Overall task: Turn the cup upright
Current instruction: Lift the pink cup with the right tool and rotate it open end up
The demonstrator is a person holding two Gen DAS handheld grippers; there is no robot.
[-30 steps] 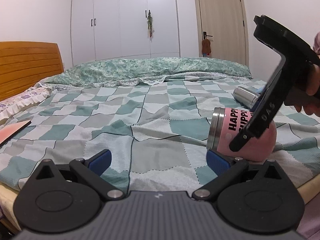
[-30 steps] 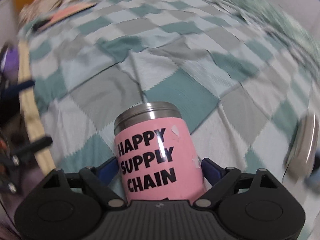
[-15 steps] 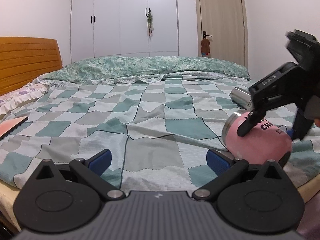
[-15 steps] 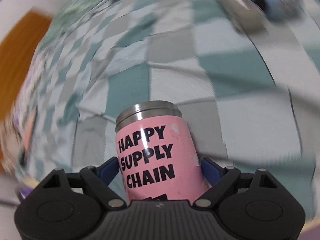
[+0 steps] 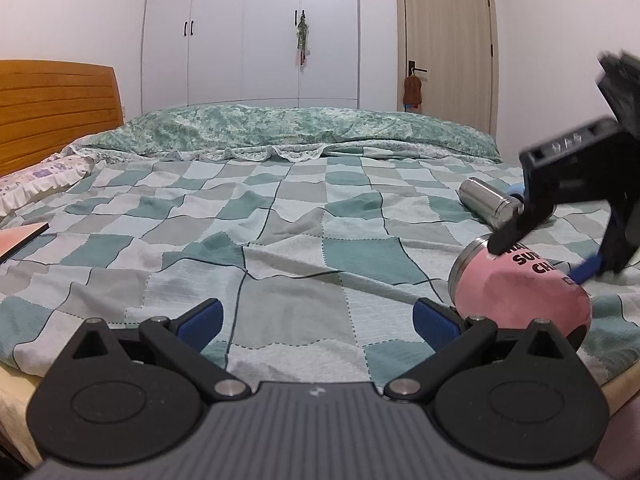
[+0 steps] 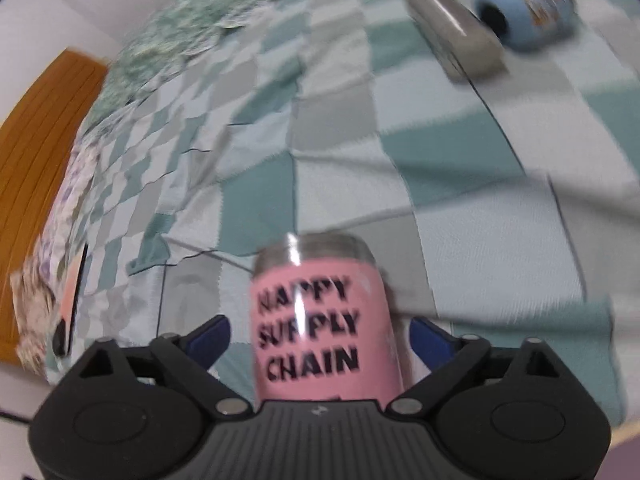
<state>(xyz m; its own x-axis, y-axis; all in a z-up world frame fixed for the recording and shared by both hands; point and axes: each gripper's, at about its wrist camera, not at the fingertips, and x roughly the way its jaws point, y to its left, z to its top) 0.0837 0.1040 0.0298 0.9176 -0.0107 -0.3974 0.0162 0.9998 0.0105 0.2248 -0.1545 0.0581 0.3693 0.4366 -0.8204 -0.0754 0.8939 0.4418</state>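
Note:
A pink cup [image 6: 324,320] with a steel rim and the words "HAPPY SUPPLY CHAIN" lies on its side on the checked bedspread [image 5: 280,240]. It also shows in the left wrist view [image 5: 516,292], at the right, rim pointing left. My right gripper [image 6: 320,336] straddles the cup, its blue pads apart with a gap on each side of the cup. In the left wrist view the right gripper [image 5: 568,232] hangs over the cup from the right. My left gripper [image 5: 316,316] is open and empty, low over the bed's front edge.
A steel cup [image 5: 488,200] lies on its side behind the pink one, with a light blue mug [image 6: 524,12] beside it. A pink-covered book [image 5: 20,240] lies at the bed's left edge. A wooden headboard [image 5: 56,108] stands at left; wardrobe and door behind.
The right gripper has swung round with the cup, then its jaws have opened and the cup now lies loose on the bedspread. The left gripper has barely moved.

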